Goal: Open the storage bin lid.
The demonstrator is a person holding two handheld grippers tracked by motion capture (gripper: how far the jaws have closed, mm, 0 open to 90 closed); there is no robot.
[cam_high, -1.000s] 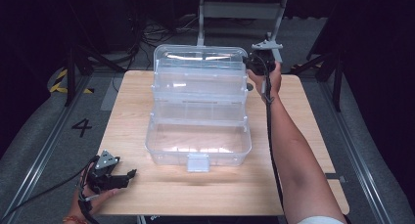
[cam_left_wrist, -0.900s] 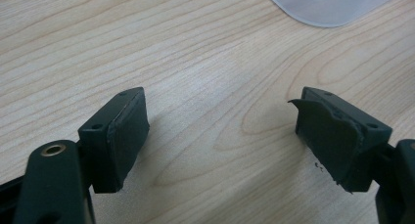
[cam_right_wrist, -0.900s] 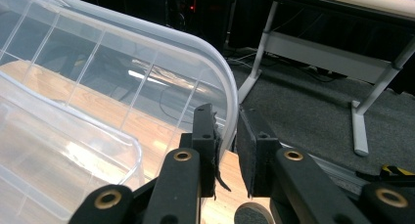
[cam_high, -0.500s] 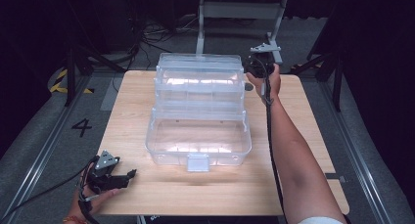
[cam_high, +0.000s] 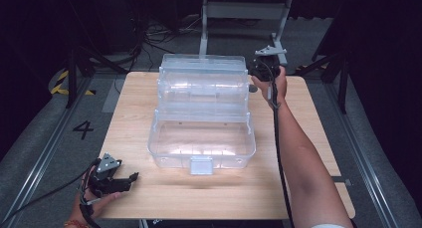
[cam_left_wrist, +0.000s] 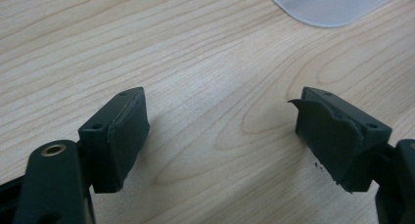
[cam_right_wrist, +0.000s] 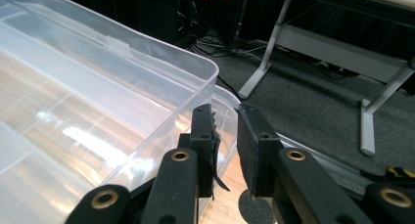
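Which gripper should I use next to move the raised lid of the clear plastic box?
Right. The right gripper is already beside the lid's corner on the clear plastic box, jaws nearly closed. The left gripper rests open on the wooden table's near-left corner, away from the lid.

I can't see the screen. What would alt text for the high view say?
A clear plastic tiered box stands open on a wooden table. A person's right hand-held gripper is at the box's far right corner, while the left hand-held gripper rests open near the table's front left edge, away from the box.
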